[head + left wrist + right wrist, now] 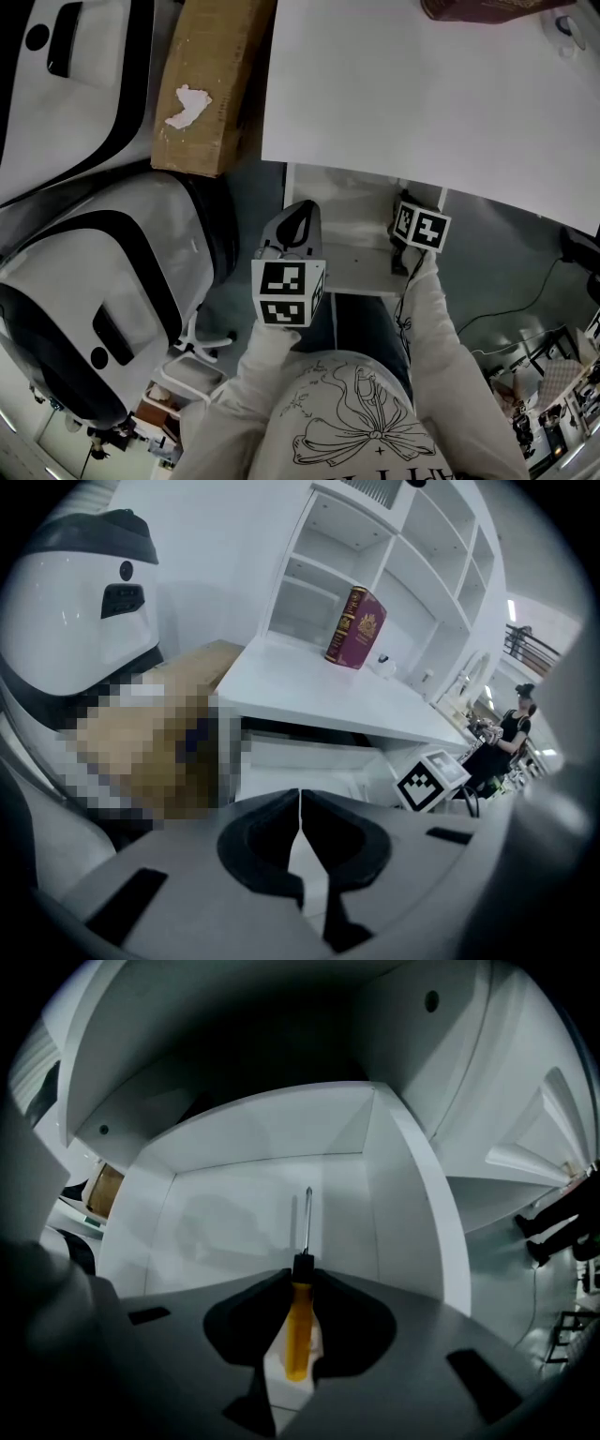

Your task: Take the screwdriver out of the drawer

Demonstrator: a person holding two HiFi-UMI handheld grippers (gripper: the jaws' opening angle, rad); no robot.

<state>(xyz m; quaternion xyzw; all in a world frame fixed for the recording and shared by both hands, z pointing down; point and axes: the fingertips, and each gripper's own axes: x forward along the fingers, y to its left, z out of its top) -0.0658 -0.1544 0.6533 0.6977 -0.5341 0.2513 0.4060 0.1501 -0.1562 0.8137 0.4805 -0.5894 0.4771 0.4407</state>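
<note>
The screwdriver point(298, 1330) has a yellow handle, a black collar and a thin metal shaft that points toward the drawer's back wall. It lies in the open white drawer point(234, 1213) under the table top. My right gripper point(298, 1283) reaches steeply down into the drawer, its black jaws pressed on the handle at the collar. In the head view only its marker cube point(420, 228) shows over the drawer point(361, 272). My left gripper point(295, 225) hovers at the drawer's left front corner, shut and holding nothing, its tips point(300, 803) meeting.
A white table top point(422, 94) overhangs the drawer. A cardboard box point(211, 84) and large white-and-black machines point(94, 281) stand to the left. A red book point(356, 628) leans in the shelf unit on the table. A person point(516, 728) stands far off.
</note>
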